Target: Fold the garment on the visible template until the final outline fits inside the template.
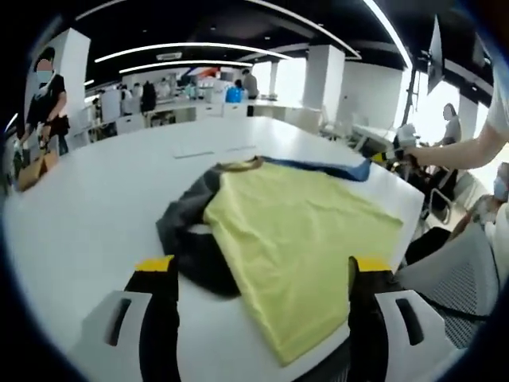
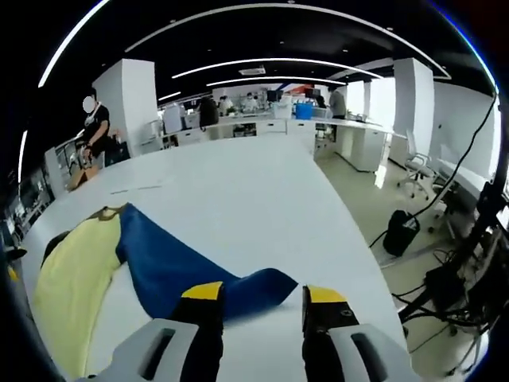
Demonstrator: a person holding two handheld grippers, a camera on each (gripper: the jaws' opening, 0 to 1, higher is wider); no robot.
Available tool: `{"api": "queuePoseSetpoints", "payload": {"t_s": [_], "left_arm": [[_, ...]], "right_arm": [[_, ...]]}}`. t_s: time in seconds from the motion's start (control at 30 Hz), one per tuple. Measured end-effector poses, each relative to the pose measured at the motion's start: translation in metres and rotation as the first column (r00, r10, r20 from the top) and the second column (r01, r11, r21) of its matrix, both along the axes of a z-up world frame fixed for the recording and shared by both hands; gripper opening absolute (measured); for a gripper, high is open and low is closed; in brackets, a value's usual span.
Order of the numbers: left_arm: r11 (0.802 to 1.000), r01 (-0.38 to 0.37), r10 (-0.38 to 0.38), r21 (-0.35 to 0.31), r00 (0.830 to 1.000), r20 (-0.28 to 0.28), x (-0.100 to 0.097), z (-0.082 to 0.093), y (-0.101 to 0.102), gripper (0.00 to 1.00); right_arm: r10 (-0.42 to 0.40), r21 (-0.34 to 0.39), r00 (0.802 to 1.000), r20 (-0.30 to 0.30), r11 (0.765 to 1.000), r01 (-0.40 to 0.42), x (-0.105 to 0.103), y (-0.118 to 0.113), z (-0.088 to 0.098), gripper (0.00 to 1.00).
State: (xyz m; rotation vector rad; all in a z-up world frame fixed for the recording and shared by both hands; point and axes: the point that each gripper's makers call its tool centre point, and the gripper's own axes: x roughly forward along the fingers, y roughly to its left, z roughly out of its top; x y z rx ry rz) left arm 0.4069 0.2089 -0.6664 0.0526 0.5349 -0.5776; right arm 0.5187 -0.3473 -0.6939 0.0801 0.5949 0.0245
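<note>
White round table (image 1: 95, 207) in an open-plan office, ceiling light strips overhead, desks and people beyond its far edge. Garment (image 1: 294, 231) lies flat on the table near its right edge: a yellow body panel, a dark grey sleeve bunched on its left, a blue sleeve (image 2: 183, 274) stretched out from its far side. Left gripper (image 1: 262, 267), jaws spread wide, sits over the yellow panel's near edge. Right gripper (image 2: 256, 296), jaws spread, is at the blue sleeve's cuff end, holding nothing. An office chair (image 1: 457, 278) stands beside the table.
</note>
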Motion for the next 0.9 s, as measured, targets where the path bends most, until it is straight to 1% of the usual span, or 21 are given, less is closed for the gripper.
{"api": "queuePoseSetpoints", "payload": {"t_s": [0.1,0.17,0.2,0.27,0.33,0.5,0.53,0.6,0.63,0.7,0.77,0.9], "left_arm": [[1.0,0.001,-0.001,0.002,1.0,-0.014,-0.001,-0.003,-0.001,0.82],[1.0,0.0,0.0,0.006,1.0,-0.017,-0.002,-0.005,-0.001,0.8],[1.0,0.002,-0.002,0.011,1.0,-0.017,-0.003,-0.005,-0.002,0.79],[1.0,0.001,-0.001,0.01,1.0,-0.013,-0.002,-0.004,-0.003,0.76],[1.0,-0.001,0.001,0.003,1.0,-0.015,-0.002,-0.003,-0.004,0.76],[1.0,-0.004,0.004,0.003,1.0,-0.021,-0.001,-0.003,-0.005,0.73],[1.0,-0.005,0.005,0.001,1.0,-0.022,-0.001,-0.003,-0.005,0.72],[1.0,-0.008,0.008,0.001,1.0,-0.021,-0.001,-0.002,-0.004,0.71],[1.0,-0.01,0.01,0.002,1.0,-0.019,0.0,-0.002,-0.004,0.71],[1.0,-0.015,0.015,0.003,1.0,-0.022,0.0,-0.002,-0.003,0.71],[1.0,-0.019,0.019,0.0,0.999,-0.026,0.0,-0.002,-0.002,0.7],[1.0,-0.023,0.023,-0.005,0.999,-0.022,0.0,-0.001,-0.001,0.68]], "right_arm": [[-0.017,0.017,1.0,-0.003,1.0,0.017,0.004,-0.006,-0.008,0.28],[-0.05,0.055,0.999,0.008,0.997,0.05,0.007,-0.008,-0.009,0.24],[-0.056,0.063,0.998,0.01,0.996,0.056,0.009,-0.011,-0.012,0.23],[-0.062,0.058,0.998,0.003,0.996,0.062,0.011,-0.015,-0.018,0.22],[-0.068,0.07,0.998,0.003,0.995,0.068,0.013,-0.016,-0.022,0.2],[-0.069,0.098,0.998,0.004,0.993,0.069,0.028,-0.036,-0.038,0.13],[-0.069,0.101,0.998,0.005,0.993,0.069,0.029,-0.037,-0.039,0.11],[-0.065,0.109,0.998,0.004,0.992,0.064,0.033,-0.04,-0.042,0.02],[-0.068,0.108,0.998,0.004,0.992,0.067,0.033,-0.042,-0.043,0.0],[-0.079,0.116,0.997,0.01,0.99,0.077,0.035,-0.044,-0.044,0.0],[-0.064,0.096,0.998,0.016,0.993,0.062,0.035,-0.044,-0.044,0.0],[-0.059,0.09,0.998,0.027,0.994,0.056,0.034,-0.043,-0.04,0.0]]}}
